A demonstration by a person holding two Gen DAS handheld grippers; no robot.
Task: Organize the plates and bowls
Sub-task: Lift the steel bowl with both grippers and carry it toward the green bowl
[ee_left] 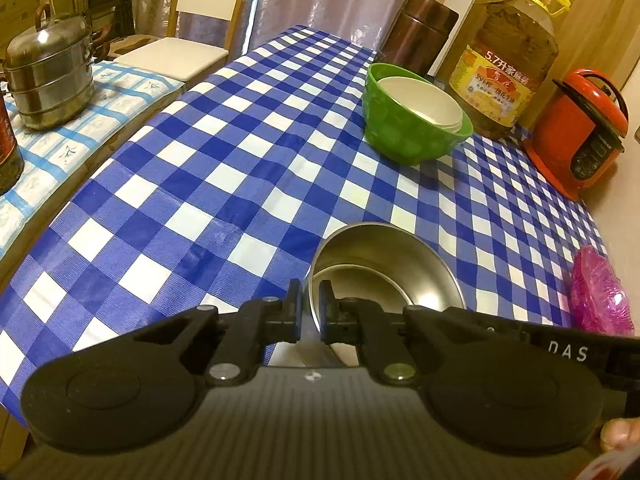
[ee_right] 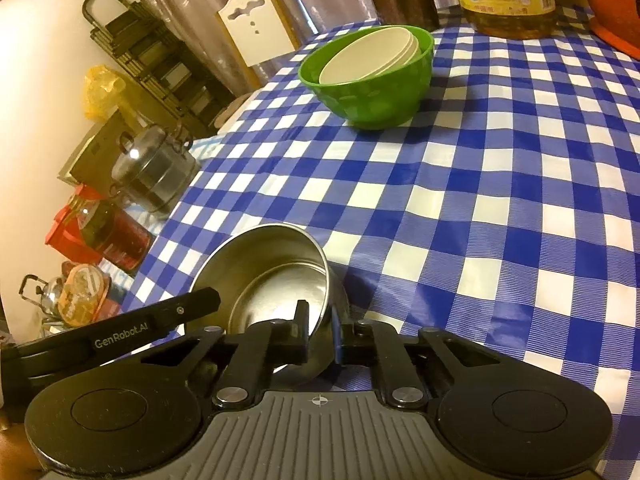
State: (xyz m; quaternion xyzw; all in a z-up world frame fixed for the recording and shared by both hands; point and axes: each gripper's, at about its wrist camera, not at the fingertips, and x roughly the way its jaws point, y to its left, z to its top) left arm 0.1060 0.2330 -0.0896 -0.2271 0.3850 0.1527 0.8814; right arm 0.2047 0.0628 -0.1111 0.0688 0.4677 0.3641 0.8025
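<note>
A steel bowl (ee_left: pixel 384 268) is held tilted above the blue checked tablecloth (ee_left: pixel 224 168). My left gripper (ee_left: pixel 310 312) is shut on its near left rim. My right gripper (ee_right: pixel 320 332) is shut on the opposite rim of the same steel bowl (ee_right: pixel 276 276); its arm shows in the left wrist view (ee_left: pixel 540 340). A green bowl (ee_left: pixel 404 132) with white bowls (ee_left: pixel 420 100) nested inside stands at the far side of the table. It also shows in the right wrist view (ee_right: pixel 372 92).
An oil jug (ee_left: pixel 508 60), a brown canister (ee_left: pixel 420 32) and a red rice cooker (ee_left: pixel 576 136) stand behind the green bowl. A pink dish (ee_left: pixel 600 292) lies at the right edge. A steel steamer pot (ee_left: pixel 48 76) sits on a side table left.
</note>
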